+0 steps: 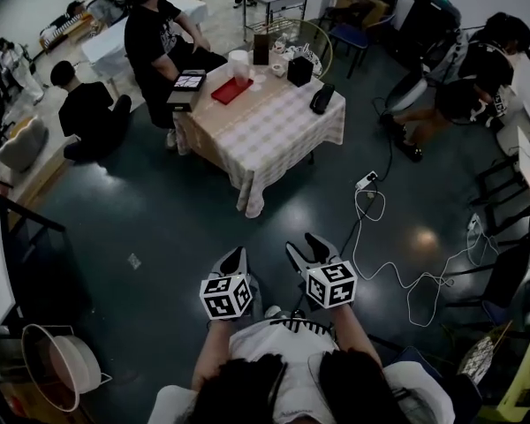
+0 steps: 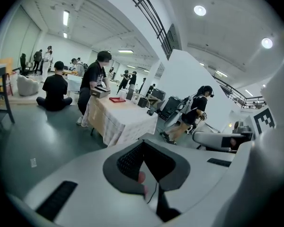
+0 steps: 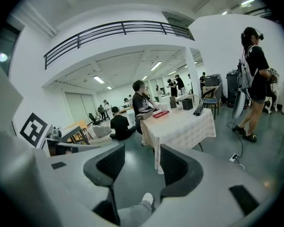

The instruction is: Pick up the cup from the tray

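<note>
A white cup [image 1: 239, 65] stands at the far end of a red tray [image 1: 230, 92] on a table with a checked cloth [image 1: 274, 140], several steps ahead of me. The right gripper view shows the same cup [image 3: 164, 107] and tray [image 3: 161, 114] small and distant; in the left gripper view only the tray [image 2: 117, 100] is clear. Both grippers hang low in front of my body, far from the table. My left gripper [image 1: 232, 261] [image 2: 143, 148] is shut, pads together with nothing between them. My right gripper [image 1: 311, 247] [image 3: 141, 162] is open and holds nothing.
A person [image 1: 155, 38] stands at the table's far left corner holding a box, and another [image 1: 84, 104] sits on the floor. Black objects [image 1: 300, 71] sit on the table. A power strip and white cable [image 1: 367, 182] lie on the floor right of it. A person [image 1: 464, 87] stands further right.
</note>
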`<state>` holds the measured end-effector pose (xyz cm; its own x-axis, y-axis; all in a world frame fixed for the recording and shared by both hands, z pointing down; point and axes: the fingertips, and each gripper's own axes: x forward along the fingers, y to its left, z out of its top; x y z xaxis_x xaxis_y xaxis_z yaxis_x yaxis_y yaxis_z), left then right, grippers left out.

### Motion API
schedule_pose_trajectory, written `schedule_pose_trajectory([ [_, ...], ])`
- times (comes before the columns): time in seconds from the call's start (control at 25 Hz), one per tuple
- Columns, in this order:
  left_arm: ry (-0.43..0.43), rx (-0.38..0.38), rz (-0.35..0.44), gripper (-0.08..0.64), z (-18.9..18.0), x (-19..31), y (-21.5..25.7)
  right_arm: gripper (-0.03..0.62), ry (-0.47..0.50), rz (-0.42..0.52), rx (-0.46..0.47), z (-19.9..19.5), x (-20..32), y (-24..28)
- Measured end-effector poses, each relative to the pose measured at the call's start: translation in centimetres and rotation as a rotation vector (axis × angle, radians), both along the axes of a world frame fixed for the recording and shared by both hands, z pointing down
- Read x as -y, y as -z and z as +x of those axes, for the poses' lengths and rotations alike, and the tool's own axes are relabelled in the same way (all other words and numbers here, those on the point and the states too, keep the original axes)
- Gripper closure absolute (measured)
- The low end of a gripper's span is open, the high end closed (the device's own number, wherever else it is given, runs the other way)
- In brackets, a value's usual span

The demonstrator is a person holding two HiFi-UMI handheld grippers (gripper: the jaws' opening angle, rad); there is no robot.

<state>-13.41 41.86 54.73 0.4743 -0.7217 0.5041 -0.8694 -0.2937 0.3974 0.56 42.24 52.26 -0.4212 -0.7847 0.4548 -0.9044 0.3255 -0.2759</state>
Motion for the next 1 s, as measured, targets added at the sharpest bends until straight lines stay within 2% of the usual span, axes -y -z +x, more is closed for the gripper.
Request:
schedule_pose_trajectory([
  [0.12,0.006,-0.022,0.004,0.554,-0.1,3.3,0.5,0.363,0.004,0.019,-0.003,0.1,3.0,0.8],
  [0.56,-0.080,-0.015,0.023,0.554,-0.7,16.5,1.2,0.353,-0.054,0.061,-0.005,-1.5,16.0,2.5],
  [1.0,-0.142,-0.005,0.048,0.554,-4.4,26.3,1.7,0.351,-0.113,0.083,-0.005,-4.6,24.7,2.9],
])
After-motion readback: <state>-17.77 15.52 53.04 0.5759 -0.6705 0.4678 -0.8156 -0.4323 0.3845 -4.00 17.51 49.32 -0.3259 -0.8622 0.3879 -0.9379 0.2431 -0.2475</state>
